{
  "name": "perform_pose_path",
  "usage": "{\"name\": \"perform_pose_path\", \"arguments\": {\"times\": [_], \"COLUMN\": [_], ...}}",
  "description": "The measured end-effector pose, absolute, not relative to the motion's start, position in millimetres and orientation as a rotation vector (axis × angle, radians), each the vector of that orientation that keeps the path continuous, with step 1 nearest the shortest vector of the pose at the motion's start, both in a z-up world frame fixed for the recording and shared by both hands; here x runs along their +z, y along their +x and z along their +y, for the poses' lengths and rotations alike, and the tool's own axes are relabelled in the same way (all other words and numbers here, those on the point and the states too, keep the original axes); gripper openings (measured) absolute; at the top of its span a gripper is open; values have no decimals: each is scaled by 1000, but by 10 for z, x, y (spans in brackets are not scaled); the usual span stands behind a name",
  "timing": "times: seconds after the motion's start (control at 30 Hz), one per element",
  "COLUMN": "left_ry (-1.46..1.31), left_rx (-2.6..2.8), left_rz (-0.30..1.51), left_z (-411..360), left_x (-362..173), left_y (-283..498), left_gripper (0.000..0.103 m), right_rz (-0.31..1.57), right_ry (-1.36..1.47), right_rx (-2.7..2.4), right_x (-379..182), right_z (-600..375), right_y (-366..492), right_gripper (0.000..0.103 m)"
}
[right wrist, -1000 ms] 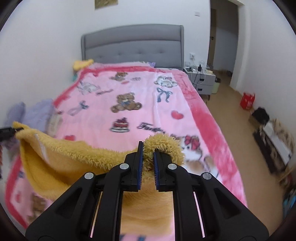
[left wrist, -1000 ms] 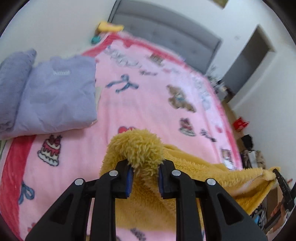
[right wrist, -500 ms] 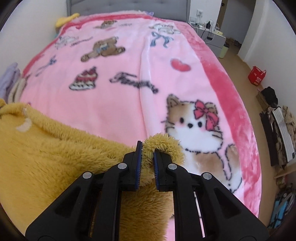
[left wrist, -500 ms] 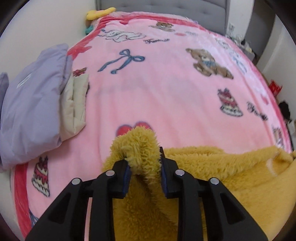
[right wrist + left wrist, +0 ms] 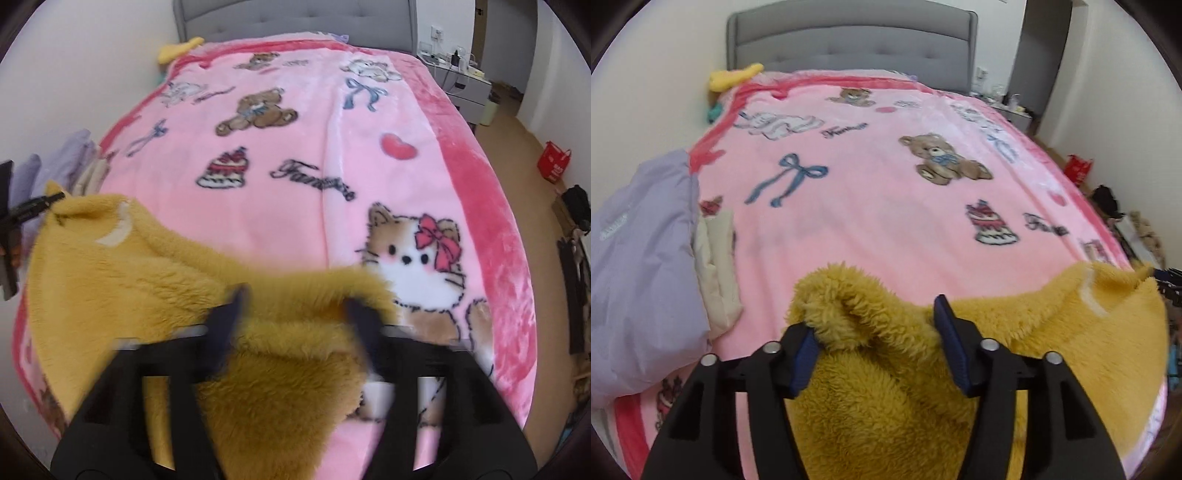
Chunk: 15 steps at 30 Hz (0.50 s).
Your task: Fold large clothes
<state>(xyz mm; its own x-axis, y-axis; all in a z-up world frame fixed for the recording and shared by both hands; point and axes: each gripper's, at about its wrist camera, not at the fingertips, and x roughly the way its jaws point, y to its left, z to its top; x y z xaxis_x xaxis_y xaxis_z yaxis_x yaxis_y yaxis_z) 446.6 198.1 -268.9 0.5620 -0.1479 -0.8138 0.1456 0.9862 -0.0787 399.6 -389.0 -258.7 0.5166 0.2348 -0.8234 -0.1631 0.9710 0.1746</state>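
Observation:
A fluffy mustard-yellow garment [image 5: 886, 387] lies on the near end of the pink bed blanket [image 5: 871, 206]. My left gripper [image 5: 873, 343] is open, its jaws spread wide, with a bunched corner of the garment lying loose between them. In the right wrist view the same garment [image 5: 147, 288] spreads to the left. My right gripper [image 5: 299, 317] is also open, blurred, with the garment's edge lying between its jaws. The left gripper [image 5: 33, 206] shows at the garment's far left corner.
A folded lilac garment [image 5: 639, 266] over a cream one [image 5: 716, 258] lies at the bed's left edge. A grey headboard [image 5: 849, 40] stands at the back. A nightstand [image 5: 461, 85], a red bag [image 5: 554, 166] and clutter stand on the floor to the right.
Both grippers have opened and let go of the yellow garment's corners, which now rest on the blanket. Both views have tilted up toward the headboard.

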Motion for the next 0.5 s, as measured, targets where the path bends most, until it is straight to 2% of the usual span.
{"name": "perform_pose_path", "arguments": {"times": [0.03, 0.17, 0.23, 0.3, 0.37, 0.5], "left_ry": [-25, -75, -62, -52, -17, 142], "left_rx": [-184, -215, -237, -270, -304, -293], "left_rz": [969, 1033, 1055, 1088, 1081, 1035], "left_z": [2025, 2078, 2048, 2024, 2004, 1961], "left_x": [-2688, -2719, -2714, -2705, -2677, -2563], "left_y": [4486, 4602, 4628, 4643, 4628, 4578], "left_gripper": [62, 68, 77, 91, 98, 98], "right_rz": [968, 954, 954, 949, 938, 914], "right_ry": [50, -9, -1, -13, -51, -103], "right_rx": [222, 207, 215, 233, 252, 295], "right_x": [-2515, -2451, -2439, -2429, -2417, -2392], "right_z": [-3896, -3872, -3833, -3750, -3633, -3413], "right_y": [3939, 3910, 3895, 3874, 3831, 3740], "right_gripper": [95, 95, 95, 95, 95, 95]}}
